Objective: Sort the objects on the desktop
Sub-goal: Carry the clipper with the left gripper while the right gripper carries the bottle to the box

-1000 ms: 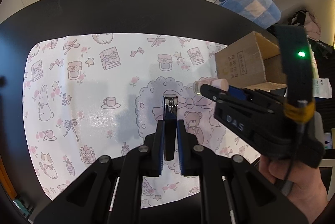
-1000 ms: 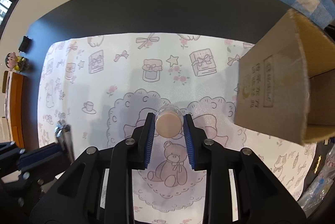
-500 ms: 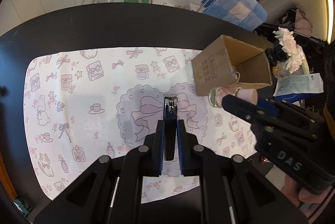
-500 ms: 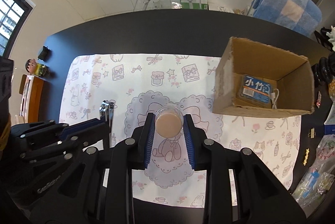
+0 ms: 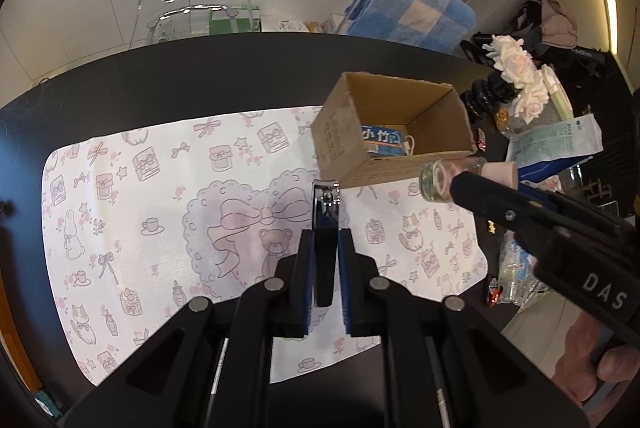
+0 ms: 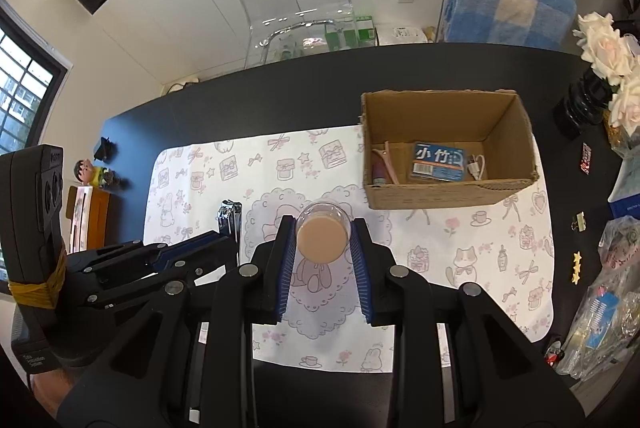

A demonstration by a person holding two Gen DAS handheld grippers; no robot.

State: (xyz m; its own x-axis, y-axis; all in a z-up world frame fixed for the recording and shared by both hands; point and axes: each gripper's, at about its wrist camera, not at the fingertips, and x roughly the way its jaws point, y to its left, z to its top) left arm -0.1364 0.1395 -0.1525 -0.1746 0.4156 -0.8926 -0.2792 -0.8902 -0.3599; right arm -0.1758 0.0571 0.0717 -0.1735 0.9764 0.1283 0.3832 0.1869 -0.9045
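Observation:
My left gripper (image 5: pixel 326 248) is shut on a silver nail clipper (image 5: pixel 326 204), held high above the patterned mat (image 5: pixel 160 196). My right gripper (image 6: pixel 322 240) is shut on a small glass bottle with a pink cap (image 6: pixel 322 232); it also shows in the left wrist view (image 5: pixel 464 180) beside the box. The open cardboard box (image 6: pixel 448 192) stands at the mat's far right; it also shows in the left wrist view (image 5: pixel 344 140). Inside lie a blue packet (image 6: pixel 438 156), a pink item and a small white cable.
A black table (image 6: pixel 280 96) bears the mat. White roses in a dark vase (image 6: pixel 600 68), papers and plastic bags (image 6: pixel 600 308) crowd the right side. A clear chair (image 6: pixel 296 0) and a blue checked towel (image 6: pixel 508 0) stand behind. A small figurine (image 6: pixel 86 172) stands left.
Both grippers have risen well above the table with their objects. The box now shows from above with its inside visible, and more of the room is in view.

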